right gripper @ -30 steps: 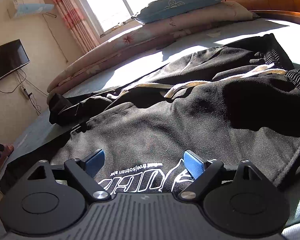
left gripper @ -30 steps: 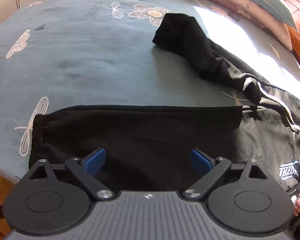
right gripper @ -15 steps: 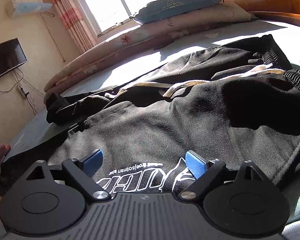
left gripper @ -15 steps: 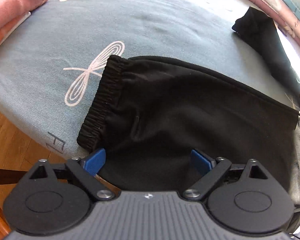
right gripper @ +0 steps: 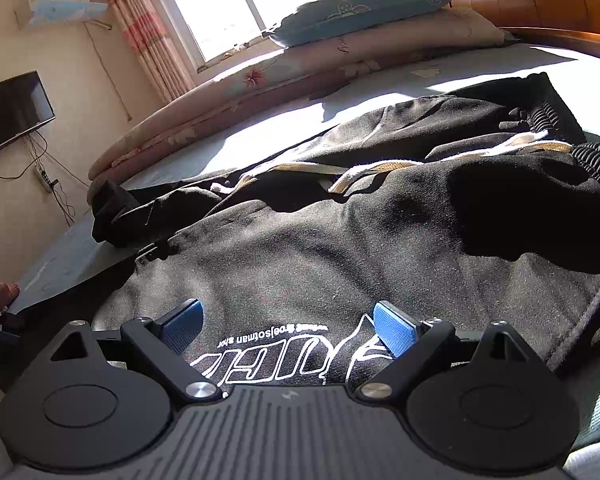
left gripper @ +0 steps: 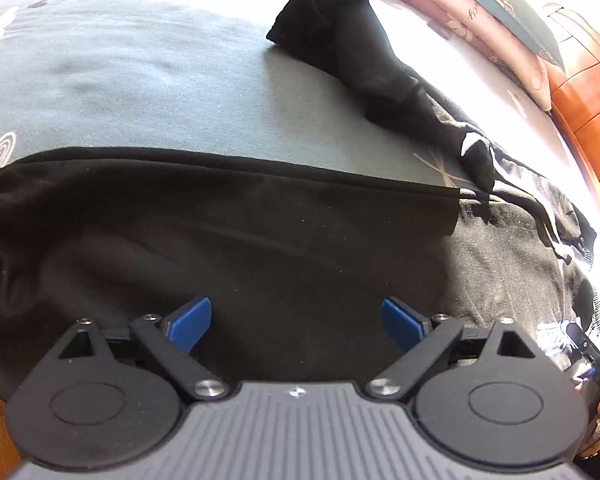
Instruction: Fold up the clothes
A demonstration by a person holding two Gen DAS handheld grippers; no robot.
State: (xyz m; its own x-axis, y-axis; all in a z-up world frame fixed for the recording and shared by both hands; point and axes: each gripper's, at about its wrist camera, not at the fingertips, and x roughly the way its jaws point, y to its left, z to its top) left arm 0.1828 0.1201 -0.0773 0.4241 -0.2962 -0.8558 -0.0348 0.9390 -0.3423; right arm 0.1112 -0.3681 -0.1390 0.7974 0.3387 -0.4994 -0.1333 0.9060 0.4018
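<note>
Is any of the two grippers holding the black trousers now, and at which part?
Nothing is held. The left gripper stands open above the black trousers leg, and the right gripper stands open above the printed logo; no pad presses cloth.

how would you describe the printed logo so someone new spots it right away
Start at the bed, where black sweatpants lie spread out. On the sunlit fabric nearest the right hand-held gripper is the white outlined lettering, the only print on the plain black cloth, unlike the pale drawstrings farther back.
</note>
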